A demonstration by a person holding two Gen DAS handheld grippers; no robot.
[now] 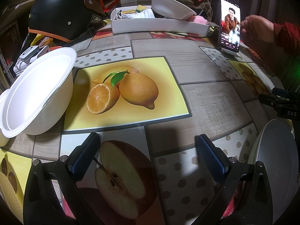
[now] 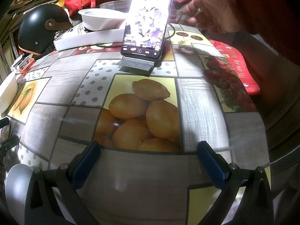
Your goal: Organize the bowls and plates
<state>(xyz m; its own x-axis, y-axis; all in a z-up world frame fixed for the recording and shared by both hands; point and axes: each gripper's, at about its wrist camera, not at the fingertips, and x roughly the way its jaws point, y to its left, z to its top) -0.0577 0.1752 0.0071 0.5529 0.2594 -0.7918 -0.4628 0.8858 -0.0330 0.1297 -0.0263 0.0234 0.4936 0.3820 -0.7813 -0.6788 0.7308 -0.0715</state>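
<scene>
Both grippers, left (image 1: 148, 153) & right (image 2: 148, 161), gape wide w/ nothing held. Bowl (image 1: 37, 93) sits tilted at table's left edge, plate (image 1: 275, 150) on your right. Nudge the bowl's rim & it may tip off; watch the phone (image 2: 148, 18) & the hand (image 2: 206, 5) nr it.

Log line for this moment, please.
left gripper open, empty | right gripper open, empty | tilted bowl on table, left | plate between grippers

- The grey plate (image 1: 275, 146) is running off the right edge.
- The stacked bowls (image 1: 37, 91) are being cropped at left.
- The phone (image 2: 148, 18) screen is glaring, unreadable.
</scene>
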